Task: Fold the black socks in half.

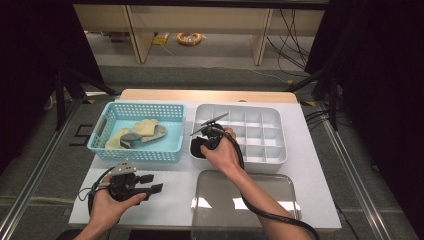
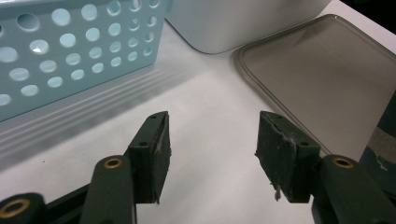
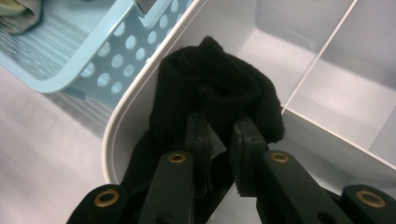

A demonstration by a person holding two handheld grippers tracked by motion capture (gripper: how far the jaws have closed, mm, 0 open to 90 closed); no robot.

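Observation:
A black sock [image 3: 210,88] lies bunched in the near-left compartment of the white divided organizer [image 1: 280,150]. My right gripper [image 3: 223,135] reaches down into that compartment, its jaws close together and pinching a fold of the black cloth. From above, the right gripper [image 1: 201,145] sits at the organizer's front left corner over the black sock [image 1: 196,150]. My left gripper [image 1: 152,183] rests low over the white table in front of the blue basket [image 1: 137,107]. Its jaws [image 2: 212,149] stand wide apart with bare tabletop between them.
The blue perforated basket holds beige socks [image 1: 145,126] and a grey one [image 1: 131,137]. A clear grey lid [image 1: 245,200] lies flat at the table's front, right of the left gripper. The organizer's other compartments [image 3: 327,84] look bare. The table's edge runs close behind both containers.

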